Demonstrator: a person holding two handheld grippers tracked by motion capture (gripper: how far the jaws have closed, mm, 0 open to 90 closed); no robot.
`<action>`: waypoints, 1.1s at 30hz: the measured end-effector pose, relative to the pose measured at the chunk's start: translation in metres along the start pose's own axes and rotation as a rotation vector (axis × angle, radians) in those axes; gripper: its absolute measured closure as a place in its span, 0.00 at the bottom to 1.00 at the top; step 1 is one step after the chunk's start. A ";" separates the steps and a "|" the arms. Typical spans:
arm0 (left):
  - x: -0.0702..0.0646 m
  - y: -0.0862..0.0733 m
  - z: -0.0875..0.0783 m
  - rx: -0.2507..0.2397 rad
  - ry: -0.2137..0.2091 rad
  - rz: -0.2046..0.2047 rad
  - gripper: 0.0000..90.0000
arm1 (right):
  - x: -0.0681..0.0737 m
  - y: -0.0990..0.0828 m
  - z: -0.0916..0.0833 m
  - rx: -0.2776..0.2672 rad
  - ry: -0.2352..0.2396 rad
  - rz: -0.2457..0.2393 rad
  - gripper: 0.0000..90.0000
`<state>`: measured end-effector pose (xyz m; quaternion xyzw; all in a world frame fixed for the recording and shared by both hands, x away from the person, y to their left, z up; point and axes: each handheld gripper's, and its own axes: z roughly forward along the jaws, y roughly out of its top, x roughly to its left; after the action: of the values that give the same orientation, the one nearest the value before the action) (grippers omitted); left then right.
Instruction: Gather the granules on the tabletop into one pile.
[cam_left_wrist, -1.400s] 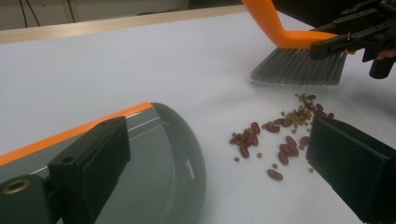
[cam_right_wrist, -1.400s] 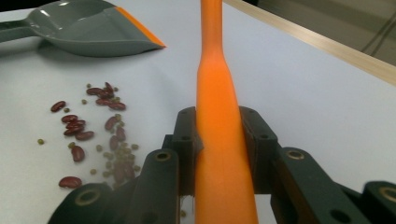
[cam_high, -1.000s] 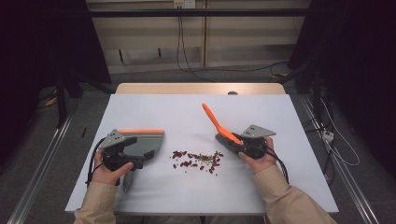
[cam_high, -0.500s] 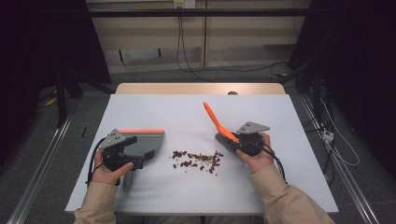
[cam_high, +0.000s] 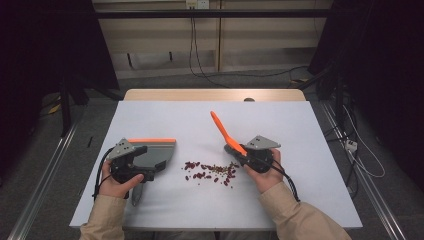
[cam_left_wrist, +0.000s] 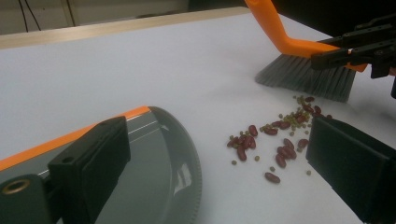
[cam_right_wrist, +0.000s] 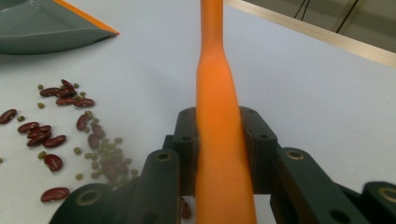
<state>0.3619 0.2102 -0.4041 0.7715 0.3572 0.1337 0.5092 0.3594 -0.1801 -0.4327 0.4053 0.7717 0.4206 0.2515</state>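
Observation:
A heap of red beans and small green ones (cam_high: 212, 172) (cam_left_wrist: 275, 140) (cam_right_wrist: 60, 126) lies on the white table (cam_high: 200, 115). My right gripper (cam_high: 239, 150) (cam_right_wrist: 219, 135) is shut on the handle of an orange brush (cam_high: 222, 131) (cam_right_wrist: 215, 70). In the left gripper view the brush's grey bristles (cam_left_wrist: 308, 77) stand on the table at the far end of the heap. My left gripper (cam_high: 152, 165) (cam_left_wrist: 219, 140) is open with its jaws wide apart. One jaw sits over a grey dustpan with an orange edge (cam_high: 157, 150) (cam_left_wrist: 159, 154) (cam_right_wrist: 42, 28). The other is off the pan, on the beans' side.
A wooden strip (cam_high: 215, 95) runs along the table's far edge. Cables (cam_high: 350, 150) hang off the right side, and metal rails (cam_high: 45, 185) lie on the floor to the left. Bare tabletop stretches behind the heap.
My right gripper has slid the brush a little to the left, up to the beans. The left gripper and the dustpan have stayed where they were.

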 end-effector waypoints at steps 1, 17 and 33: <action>0.000 0.000 0.000 -0.001 0.000 -0.001 0.07 | 0.003 0.000 0.001 -0.006 0.014 0.013 0.79; 0.000 -0.001 0.000 0.006 -0.001 0.003 0.07 | 0.041 0.009 0.018 -0.050 0.050 -0.081 0.79; -0.001 -0.001 0.000 0.002 -0.009 0.003 0.07 | 0.037 0.025 0.009 -0.138 0.063 0.001 0.79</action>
<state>0.3606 0.2093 -0.4047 0.7730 0.3539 0.1309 0.5100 0.3560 -0.1374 -0.4182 0.3739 0.7482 0.4855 0.2543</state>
